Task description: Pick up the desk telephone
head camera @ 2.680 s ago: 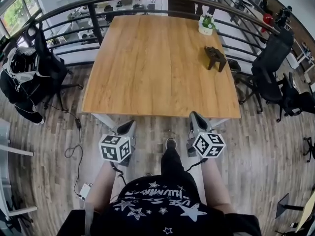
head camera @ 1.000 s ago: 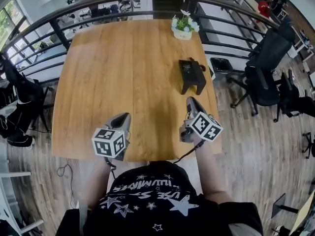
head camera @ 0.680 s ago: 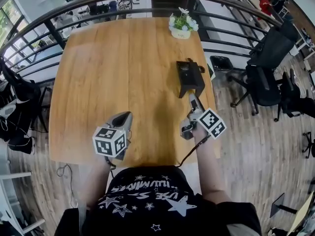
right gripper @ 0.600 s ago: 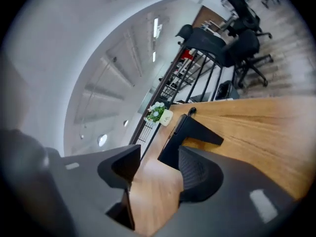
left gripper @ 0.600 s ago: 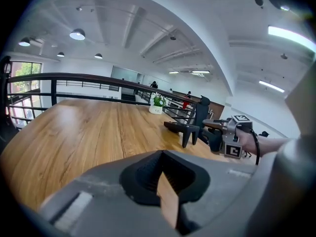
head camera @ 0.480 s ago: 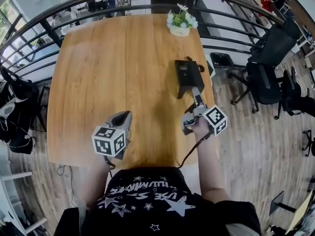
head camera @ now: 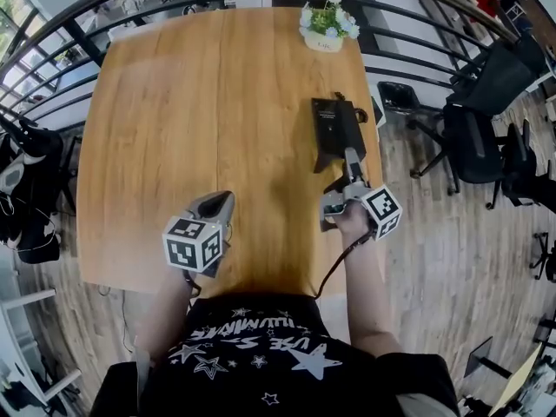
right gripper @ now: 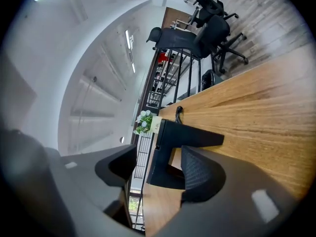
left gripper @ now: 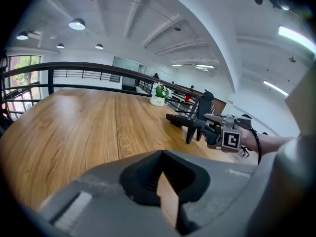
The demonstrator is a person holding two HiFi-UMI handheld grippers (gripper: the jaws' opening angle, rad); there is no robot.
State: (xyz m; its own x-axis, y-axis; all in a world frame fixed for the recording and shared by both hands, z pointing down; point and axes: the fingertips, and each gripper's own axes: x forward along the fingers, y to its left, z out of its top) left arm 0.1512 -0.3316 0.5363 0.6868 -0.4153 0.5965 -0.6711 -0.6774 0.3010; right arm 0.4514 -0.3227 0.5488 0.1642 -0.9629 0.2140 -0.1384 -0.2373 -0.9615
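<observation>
My right gripper (head camera: 346, 172), rolled sideways to suit raised near end of desk telephone (head camera: 335, 127), had jaws opening wide around it; pads seemingly not yet touching. Phone sat near right edge of table (head camera: 174, 102). Left gripper (head camera: 219, 207) hovered, jaws together, empty.

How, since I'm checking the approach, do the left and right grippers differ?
The left gripper is shut and empty; the right gripper has its jaws opening, with the near end of the desk telephone between them, not pressed. The left gripper is over bare table; the right gripper is at the telephone. Both point across the table.
</observation>
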